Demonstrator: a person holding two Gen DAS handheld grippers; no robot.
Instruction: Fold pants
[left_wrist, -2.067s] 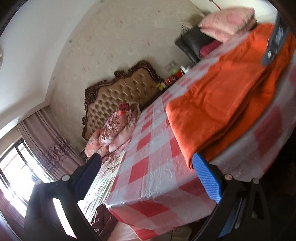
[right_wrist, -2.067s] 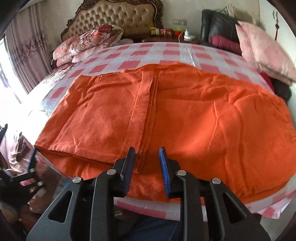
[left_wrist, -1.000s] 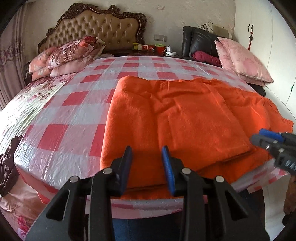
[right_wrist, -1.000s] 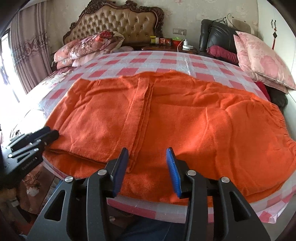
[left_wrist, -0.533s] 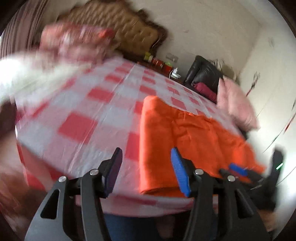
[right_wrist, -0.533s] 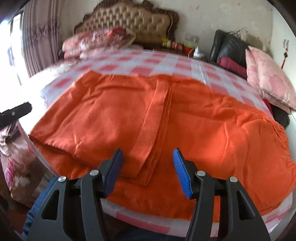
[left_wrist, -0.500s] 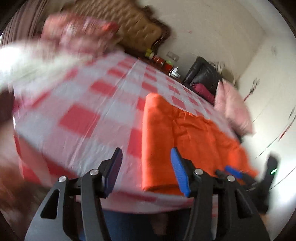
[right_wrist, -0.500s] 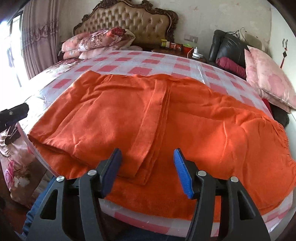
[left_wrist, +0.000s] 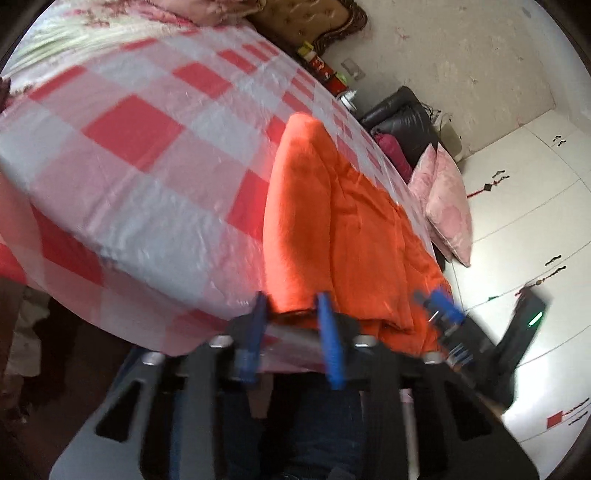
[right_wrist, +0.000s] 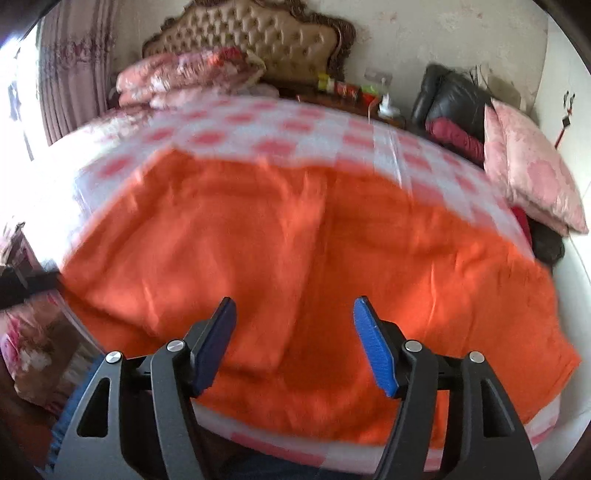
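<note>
The orange pants lie folded across the bed's red-and-white checked cover, reaching to its near edge. In the left wrist view the pants run away from me. Their near left corner sits between the blue pads of my left gripper, whose jaws are closing; blur hides whether the pads press the cloth. My right gripper hovers over the pants' near edge at the middle fold. Its jaws are wide and still opening, with nothing gripped. It also shows in the left wrist view as the right gripper further along that edge.
A tufted headboard and floral pillows are at the far side. A black chair and pink cushions stand on the right, beside a white wardrobe. The person's legs are against the bed's near edge.
My left gripper swung and rolled over to the pants' near left corner, its jaws widening and then narrowing around it. My right gripper's jaws spread steadily wider above the pants.
</note>
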